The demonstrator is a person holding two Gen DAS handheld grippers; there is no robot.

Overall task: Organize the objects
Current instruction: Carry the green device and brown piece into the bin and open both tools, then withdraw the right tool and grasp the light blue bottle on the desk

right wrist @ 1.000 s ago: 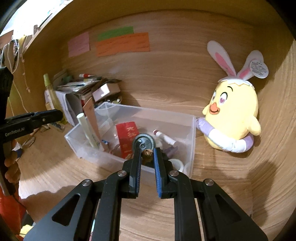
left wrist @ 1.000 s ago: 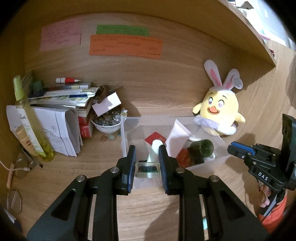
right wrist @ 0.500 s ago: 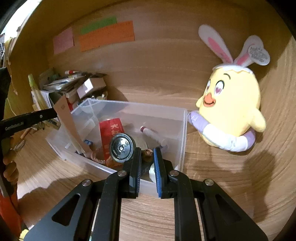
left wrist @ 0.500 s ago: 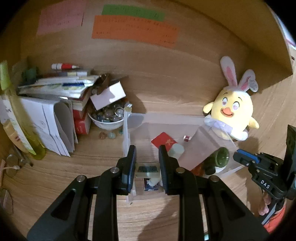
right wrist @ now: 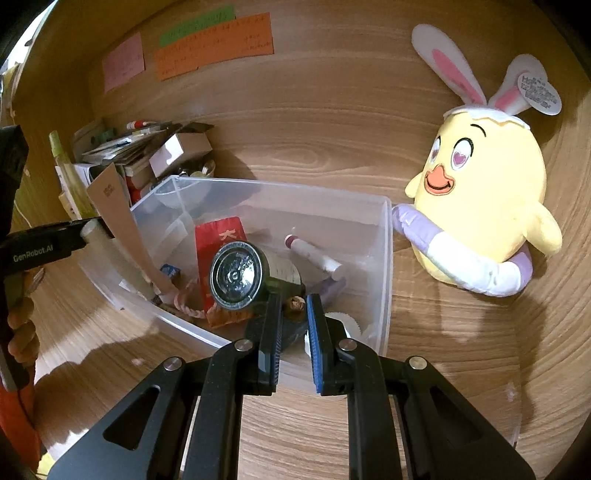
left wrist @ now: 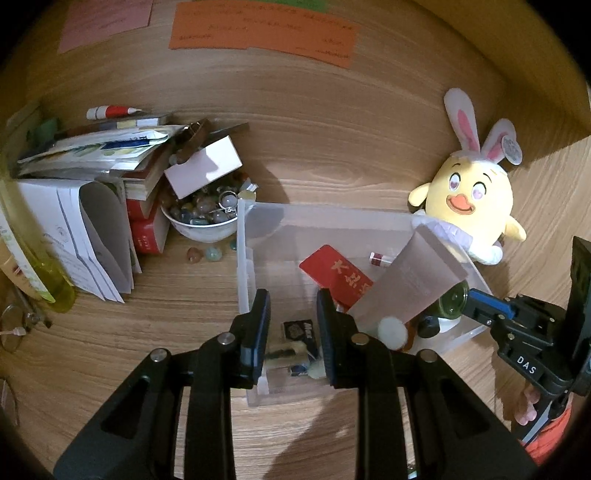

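A clear plastic bin [left wrist: 258,221] [right wrist: 384,258] stands on the wooden desk with a red packet [left wrist: 336,273] [right wrist: 218,243], a pinkish tube [left wrist: 410,280] [right wrist: 122,218], a marker [right wrist: 314,254] and small items inside. My left gripper [left wrist: 291,328] is shut on the bin's near wall at its left front corner. My right gripper [right wrist: 293,325] is shut on the neck of a dark green bottle [right wrist: 243,275], whose base points at the camera; the bottle lies tilted in the bin's right front corner [left wrist: 450,301].
A yellow bunny-eared chick plush [left wrist: 472,206] [right wrist: 480,199] sits right of the bin. A white bowl of stones [left wrist: 207,218], a pile of books and papers [left wrist: 92,177] and a yellow-green bottle [left wrist: 40,269] stand to the left. Coloured notes [left wrist: 258,26] hang on the back wall.
Both grippers have moved forward and over the bin. The green bottle has come down into the bin's right front corner. The pinkish tube has tipped over to the right.
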